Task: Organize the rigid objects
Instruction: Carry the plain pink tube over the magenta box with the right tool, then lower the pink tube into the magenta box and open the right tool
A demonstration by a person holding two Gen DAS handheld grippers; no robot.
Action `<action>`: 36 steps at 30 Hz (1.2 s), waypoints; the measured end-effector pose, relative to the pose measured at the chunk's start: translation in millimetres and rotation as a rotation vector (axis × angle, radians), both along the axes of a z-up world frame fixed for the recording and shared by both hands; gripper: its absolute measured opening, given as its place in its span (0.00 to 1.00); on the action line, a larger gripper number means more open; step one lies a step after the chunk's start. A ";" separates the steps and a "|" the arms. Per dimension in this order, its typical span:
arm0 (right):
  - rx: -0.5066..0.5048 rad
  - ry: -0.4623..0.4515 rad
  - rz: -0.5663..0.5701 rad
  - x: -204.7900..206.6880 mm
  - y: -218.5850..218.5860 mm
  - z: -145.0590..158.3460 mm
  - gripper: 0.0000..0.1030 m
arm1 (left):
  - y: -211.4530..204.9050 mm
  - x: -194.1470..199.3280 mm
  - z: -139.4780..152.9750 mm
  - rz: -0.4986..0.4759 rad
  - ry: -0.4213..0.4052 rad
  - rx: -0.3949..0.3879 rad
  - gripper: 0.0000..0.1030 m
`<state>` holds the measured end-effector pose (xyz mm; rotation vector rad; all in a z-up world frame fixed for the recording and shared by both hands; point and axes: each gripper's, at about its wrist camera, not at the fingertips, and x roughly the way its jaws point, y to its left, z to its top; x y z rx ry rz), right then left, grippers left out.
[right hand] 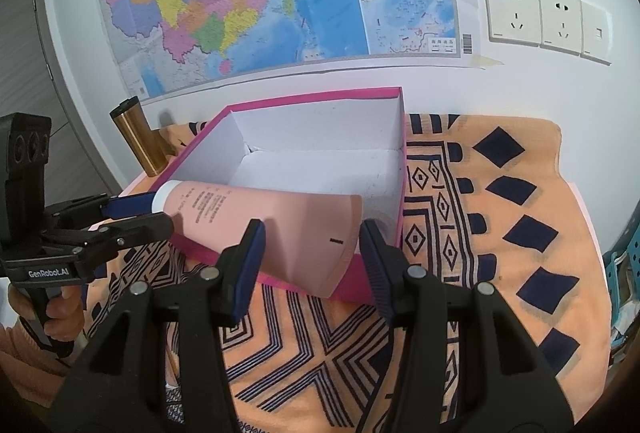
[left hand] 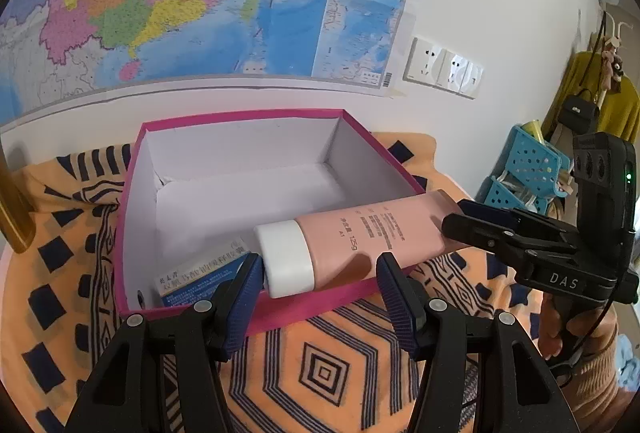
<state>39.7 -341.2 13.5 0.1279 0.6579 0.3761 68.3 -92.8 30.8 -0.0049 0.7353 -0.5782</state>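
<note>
A pink tube point(left hand: 360, 233) point(right hand: 240, 209) with a white cap point(left hand: 286, 261) lies level across the near corner of an open magenta box point(left hand: 240, 115) point(right hand: 312, 99). My left gripper point(left hand: 320, 261) point(right hand: 162, 213) straddles the cap end, one pad against the cap and the other against the tube's near edge. My right gripper point(right hand: 312, 233) point(left hand: 452, 217) holds the flat crimped end between its pads. A blue-and-white carton point(left hand: 200, 277) lies inside the box at its near left corner.
The box stands on an orange patterned cloth point(left hand: 320, 373) point(right hand: 500, 233) against a wall with a map. A gold cylinder point(right hand: 138, 141) stands left of the box. Blue baskets point(left hand: 528, 169) sit off to the right. A hand point(right hand: 60, 313) grips each handle.
</note>
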 end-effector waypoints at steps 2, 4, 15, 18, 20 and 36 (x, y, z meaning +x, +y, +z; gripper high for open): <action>-0.001 0.001 0.000 1.3 0.2 -0.2 0.50 | -0.2 2.7 -0.3 0.003 0.002 0.001 0.57; -0.003 0.003 0.000 4.0 0.2 -0.8 0.50 | -0.4 4.5 -0.4 0.004 0.003 0.002 0.57; -0.003 0.023 -0.010 21.4 -2.2 -6.7 0.50 | -6.1 19.3 -5.8 0.013 0.019 0.017 0.57; -0.011 0.027 -0.009 25.3 -1.1 -8.3 0.50 | -7.8 25.4 -9.5 0.021 0.035 0.022 0.57; -0.011 0.032 -0.015 29.5 -1.3 -9.4 0.50 | -8.6 29.8 -12.5 0.020 0.051 0.018 0.57; -0.082 0.050 -0.046 52.6 2.2 -17.9 0.50 | -19.1 57.6 -36.5 0.026 0.138 0.053 0.57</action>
